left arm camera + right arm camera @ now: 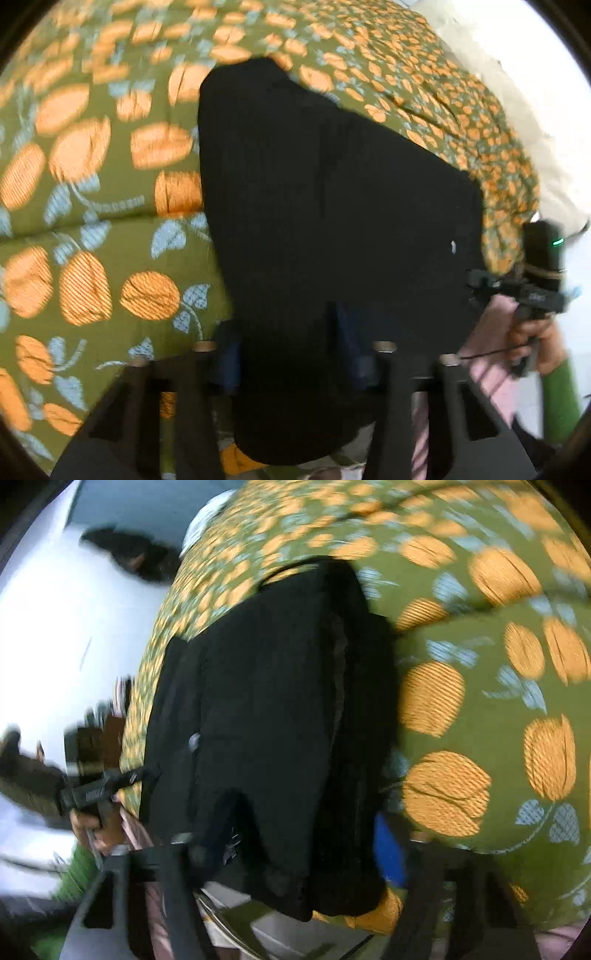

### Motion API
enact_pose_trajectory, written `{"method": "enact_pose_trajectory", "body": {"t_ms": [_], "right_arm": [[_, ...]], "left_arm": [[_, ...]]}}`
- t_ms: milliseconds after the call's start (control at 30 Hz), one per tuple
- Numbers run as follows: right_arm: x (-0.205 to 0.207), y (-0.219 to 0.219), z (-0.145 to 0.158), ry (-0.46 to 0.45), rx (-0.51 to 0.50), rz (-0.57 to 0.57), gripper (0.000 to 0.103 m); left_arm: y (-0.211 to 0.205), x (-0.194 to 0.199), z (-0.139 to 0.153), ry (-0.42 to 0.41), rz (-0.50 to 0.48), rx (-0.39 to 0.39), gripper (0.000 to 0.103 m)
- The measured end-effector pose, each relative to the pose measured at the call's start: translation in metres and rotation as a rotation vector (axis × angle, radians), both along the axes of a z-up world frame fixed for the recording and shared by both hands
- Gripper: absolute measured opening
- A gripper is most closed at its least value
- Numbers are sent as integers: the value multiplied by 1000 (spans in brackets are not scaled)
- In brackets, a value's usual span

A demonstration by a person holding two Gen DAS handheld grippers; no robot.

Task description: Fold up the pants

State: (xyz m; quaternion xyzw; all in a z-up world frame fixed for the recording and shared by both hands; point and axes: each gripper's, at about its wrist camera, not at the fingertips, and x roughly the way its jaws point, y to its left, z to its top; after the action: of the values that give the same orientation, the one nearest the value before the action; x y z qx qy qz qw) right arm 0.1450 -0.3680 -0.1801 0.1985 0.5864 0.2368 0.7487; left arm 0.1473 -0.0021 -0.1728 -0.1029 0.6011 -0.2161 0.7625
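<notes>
Green floral bedspread [85,236] under your folded black pants [332,206].
Your left gripper [291,350] is clamped on the pants' near edge; your right gripper [295,853] also pinches that hem, its blue pad [386,849] showing beside the cloth.

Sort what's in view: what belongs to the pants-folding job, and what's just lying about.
Job:
- black pants
- left gripper, fingers either side of the pants' near edge
- right gripper, likewise
- green floral bedspread, the folding surface

Lying about:
- dark object on the pale floor, too blurred to identify
</notes>
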Motion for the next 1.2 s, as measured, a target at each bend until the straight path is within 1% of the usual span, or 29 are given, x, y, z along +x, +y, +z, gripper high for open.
{"method": "enact_pose_trajectory", "body": {"t_ms": [33,67,133,200,300,333,400,433,467,500,533,567,600,633,667,700,733,767,800,833,900,933,1000,1100,1133,1200], "right_arm": [[-3,5,12,-30,-5,18,42],[-5,9,23,-55,-5,28,37],[-5,21,51,-114,27,44,33],[0,36,79,-178,47,70,33],[22,59,119,-284,70,104,33],[35,68,131,-325,67,115,33],[55,74,142,-370,56,110,33],[68,75,142,-377,57,95,33],[82,76,137,-373,39,87,36],[87,74,131,-367,3,84,38],[96,73,119,-352,-95,63,51],[99,71,108,-334,-194,37,64],[97,65,95,-315,-302,16,64],[91,60,87,-299,-377,-1,64],[82,54,83,-289,-403,-21,65],[66,46,80,-284,-407,-54,65],[59,41,80,-284,-407,-70,71],[42,35,82,-291,-415,-88,84],[24,33,85,-307,-437,-116,91],[15,35,87,-320,-448,-136,99],[1,41,95,-337,-453,-157,102],[-11,48,100,-358,-462,-173,103],[-20,57,107,-397,-466,-188,103],[-37,81,119,-460,-463,-187,103],[-38,88,121,-472,-464,-177,103],[-41,105,126,-488,-479,-151,103]], "left_arm": [[-1,-2,10,-20,-5,-6,21],[-1,-3,20,-37,-2,-13,20],[2,-2,48,-91,6,-56,20],[7,3,76,-158,13,-65,20],[21,18,118,-275,43,-33,20],[29,25,126,-309,60,-18,20],[44,39,134,-352,99,11,23],[49,47,133,-372,115,34,25],[48,53,129,-387,124,72,35],[52,57,120,-403,140,141,51],[52,60,106,-409,171,251,60],[52,59,91,-412,193,362,63],[52,54,79,-403,192,430,63],[54,45,69,-390,180,452,63],[56,36,64,-384,177,457,64],[58,21,56,-377,181,468,65],[59,9,51,-377,188,488,67],[60,1,49,-383,197,508,73],[58,-12,48,-405,218,542,81],[55,-22,49,-428,234,564,84],[49,-37,57,-468,250,575,94],[45,-43,62,-484,252,573,95],[35,-49,73,-492,232,562,96],[29,-50,90,-495,193,507,97],[28,-51,99,-499,196,479,98],[30,-54,111,-498,222,452,98]]}}
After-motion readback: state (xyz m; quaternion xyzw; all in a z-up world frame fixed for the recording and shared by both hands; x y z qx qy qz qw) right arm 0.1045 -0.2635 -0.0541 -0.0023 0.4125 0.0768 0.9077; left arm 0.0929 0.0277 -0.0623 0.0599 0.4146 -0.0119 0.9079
